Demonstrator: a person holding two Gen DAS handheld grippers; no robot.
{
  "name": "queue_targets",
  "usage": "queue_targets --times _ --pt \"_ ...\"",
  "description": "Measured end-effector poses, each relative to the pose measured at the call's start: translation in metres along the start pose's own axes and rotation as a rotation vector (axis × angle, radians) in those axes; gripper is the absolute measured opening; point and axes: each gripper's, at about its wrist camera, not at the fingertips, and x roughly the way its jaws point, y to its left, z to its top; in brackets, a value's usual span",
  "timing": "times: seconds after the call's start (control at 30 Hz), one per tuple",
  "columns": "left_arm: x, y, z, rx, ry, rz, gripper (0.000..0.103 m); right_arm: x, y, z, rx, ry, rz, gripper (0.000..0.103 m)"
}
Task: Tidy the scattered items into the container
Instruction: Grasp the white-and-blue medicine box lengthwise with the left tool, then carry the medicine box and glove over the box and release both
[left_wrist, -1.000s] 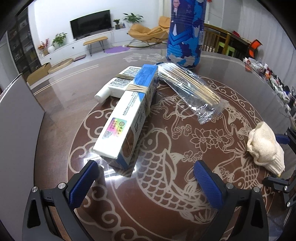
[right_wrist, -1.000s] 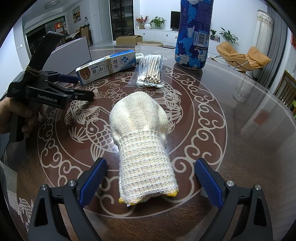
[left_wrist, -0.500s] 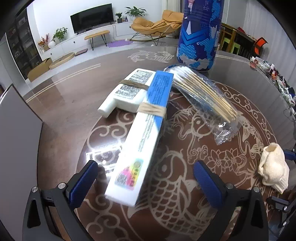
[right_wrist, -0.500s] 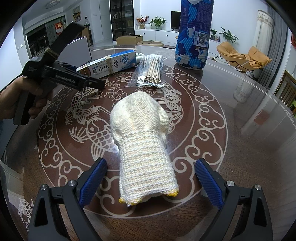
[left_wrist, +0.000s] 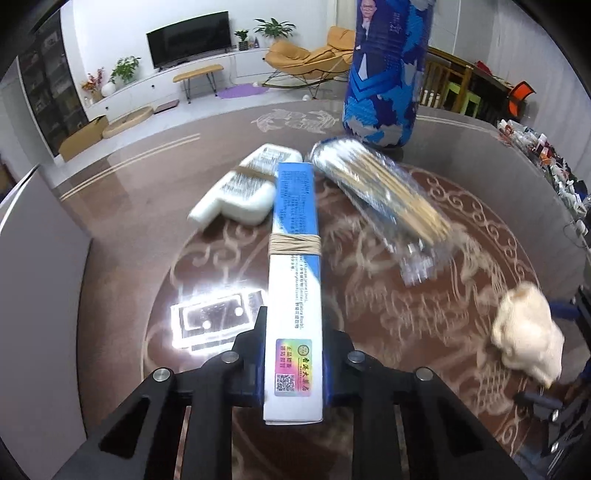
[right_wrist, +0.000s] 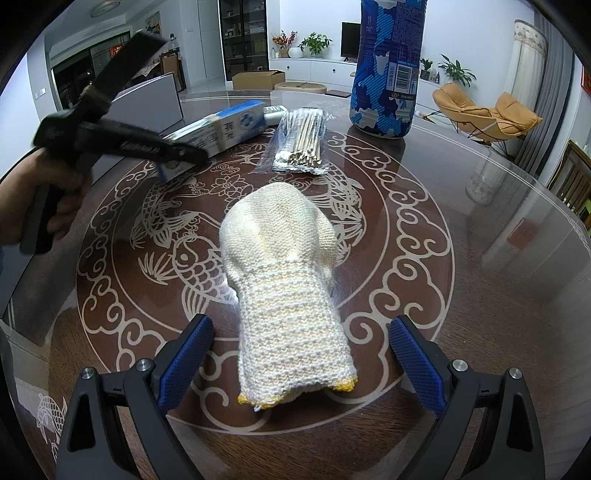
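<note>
The left gripper (left_wrist: 293, 373) has its jaws clamped on the near end of the long box (left_wrist: 294, 280); only the right wrist view shows the hand (right_wrist: 40, 206) holding it. The right gripper (right_wrist: 301, 363), jaws apart, straddles the glove (right_wrist: 284, 277) on the bench (right_wrist: 461, 295).

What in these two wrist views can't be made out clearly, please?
- Container: left wrist view, only a grey wall shows, cut by the edge.
- Box print: blurred.
- Glove: left wrist view, motion-blurred.
- Blue canister top: cropped in both views.
</note>
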Motion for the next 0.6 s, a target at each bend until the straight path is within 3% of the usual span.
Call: queue_targets --times 0.13,0.33,0.47,0.53,0.57,0.6 --pt "-0.028 -0.011 -0.041 -0.057 -0.002 0.024 0.022 0.0 0.001 0.0 0.001 0.0 -0.002 0.097" --pt "-0.082 -0.031 -0.128 -0.168 -0.008 0.054 0.022 0.0 0.001 0.0 0.004 0.001 -0.004 0.097" --pt "-0.105 -0.035 -0.162 -0.2 -0.015 0.056 0.025 0.0 0.002 0.0 0.002 0.003 -0.003 0.098" --pt "-0.109 -0.032 -0.167 -0.208 -0.009 0.047 0.044 0.001 0.003 0.0 -0.002 0.007 0.0 0.1" --pt "-0.109 -0.029 -0.167 -0.217 -0.003 0.049 0.065 0.002 0.004 0.0 -0.004 0.008 0.002 0.101" --pt "-0.109 -0.026 -0.166 -0.227 -0.006 0.049 0.072 0.001 0.004 0.0 -0.002 0.008 0.007 0.101"
